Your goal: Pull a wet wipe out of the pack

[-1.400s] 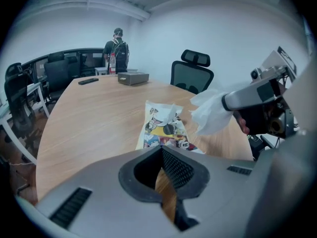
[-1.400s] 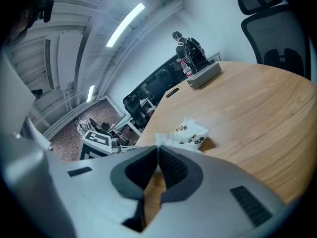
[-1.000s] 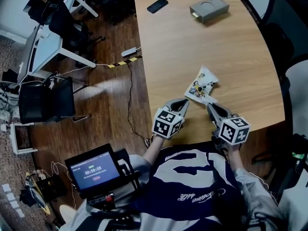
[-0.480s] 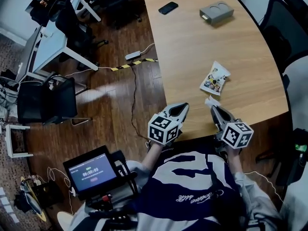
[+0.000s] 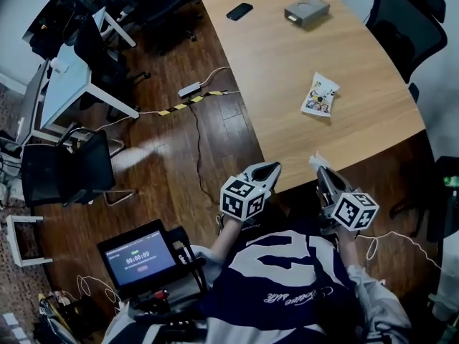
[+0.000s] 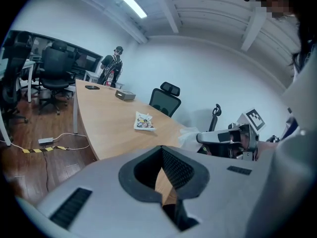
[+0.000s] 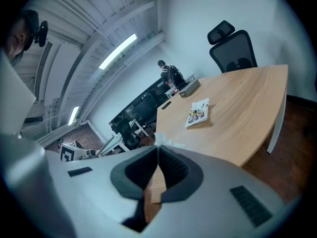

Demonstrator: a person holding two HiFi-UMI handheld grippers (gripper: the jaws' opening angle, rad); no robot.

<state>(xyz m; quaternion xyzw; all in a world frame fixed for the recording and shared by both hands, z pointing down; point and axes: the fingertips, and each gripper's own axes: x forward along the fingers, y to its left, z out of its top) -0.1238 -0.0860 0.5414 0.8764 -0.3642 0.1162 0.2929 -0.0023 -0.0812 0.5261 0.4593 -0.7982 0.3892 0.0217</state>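
The pull itself appears done. A small white wet wipe point(image 5: 313, 161) is pinched at the tips of the right tongs point(image 5: 319, 172), which are clenched on it just off the near edge of the desk point(image 5: 287, 63), at the lower centre of the head view. The wipe is seen free of the pack point(image 5: 319, 96), which lies flat on the desk in the upper right of the frame, well apart from both tongs. The left tongs point(image 5: 270, 168) are clenched on nothing, beside the right ones. Whether the pack's flap has been left open cannot be told. Little is judged to be left, apart perhaps from setting the wipe down.
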